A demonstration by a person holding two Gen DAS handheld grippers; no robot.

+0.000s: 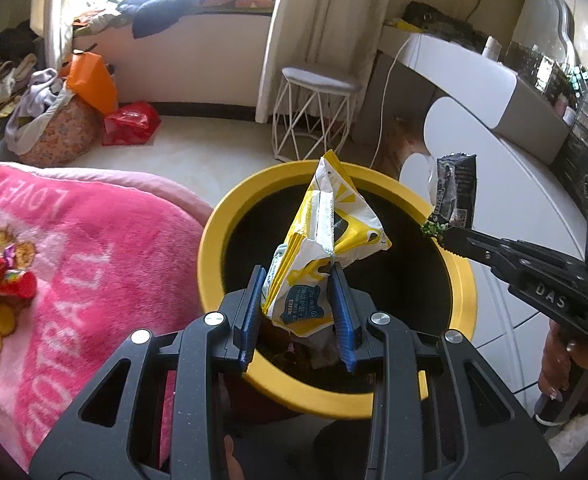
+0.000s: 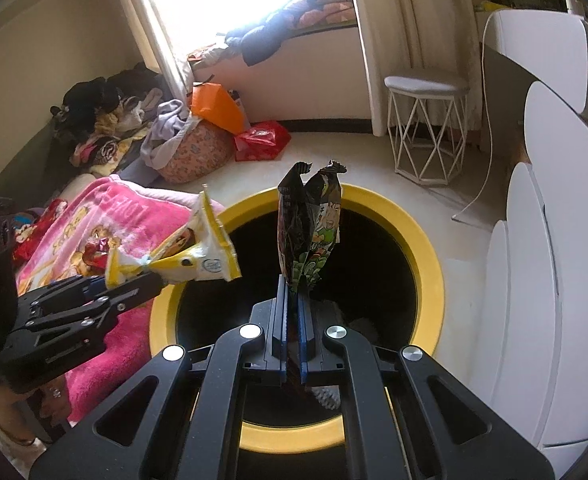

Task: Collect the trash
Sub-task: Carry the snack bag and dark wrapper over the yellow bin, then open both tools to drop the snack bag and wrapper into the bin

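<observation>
**Inspector:** Take the round yellow-rimmed bin with the black inside [image 1: 460, 312] as reference. What does the left gripper [image 1: 298, 276] carry?

**Assistant:** Its blue pads are clamped narrowly on a crumpled yellow-and-white plastic snack wrapper [image 1: 326, 240]. The wrapper stands above the bin's opening, tilted toward the far rim.

**Inspector:** And the right gripper [image 2: 292, 284]?

**Assistant:** Its jaws are pressed together on the bottom edge of a dark, black-and-green foil snack bag [image 2: 308, 224], which stands upright over the bin's opening (its torn top points away from the camera).

**Inspector:** Anything already in the bin?

**Assistant:** Some scraps lie at the bottom; I cannot tell what they are.

**Inspector:** Surroundings?

**Assistant:** A pink fleece blanket with white lettering [image 1: 93, 240] lies just left of the bin, with a small red crumpled wrapper [image 1: 9, 282] on it. A white wire-frame stool [image 1: 314, 120] stands beyond the bin.
</observation>
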